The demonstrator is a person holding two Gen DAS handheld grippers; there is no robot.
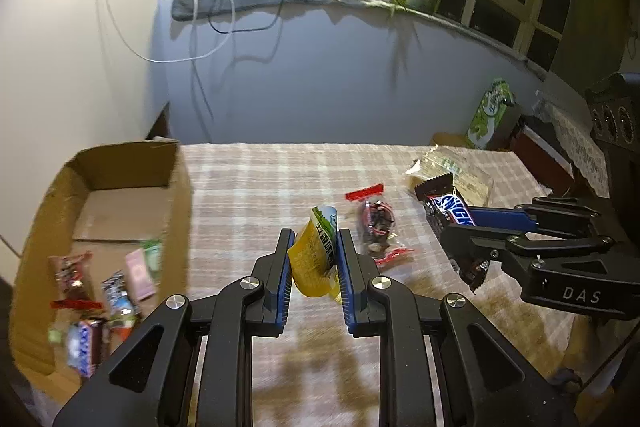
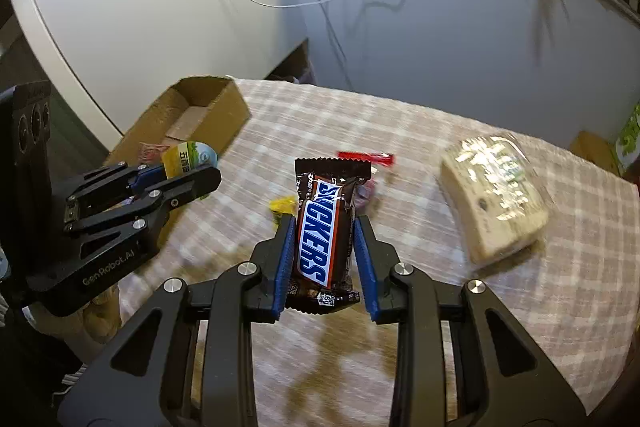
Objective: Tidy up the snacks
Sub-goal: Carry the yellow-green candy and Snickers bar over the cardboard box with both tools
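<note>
The left tool (image 1: 316, 251) is pinching a yellow packet (image 1: 314, 259); the right tool (image 2: 325, 243) is gripping a Snickers (image 2: 322, 231) above the counter (image 2: 440, 327). Either slick wrapper, blurred here, may be slipping before reaching the box (image 1: 120, 167).

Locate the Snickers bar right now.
The Snickers bar is clamped in the right hand-held gripper, held above the checked tablecloth, right of the cardboard box.

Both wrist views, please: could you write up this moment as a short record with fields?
left tool: shut on yellow snack packet
right tool: shut on Snickers bar
cardboard box: open, several snacks inside
tablecloth: red-ended clear packet and large pale wrapped pack lying on it
</note>
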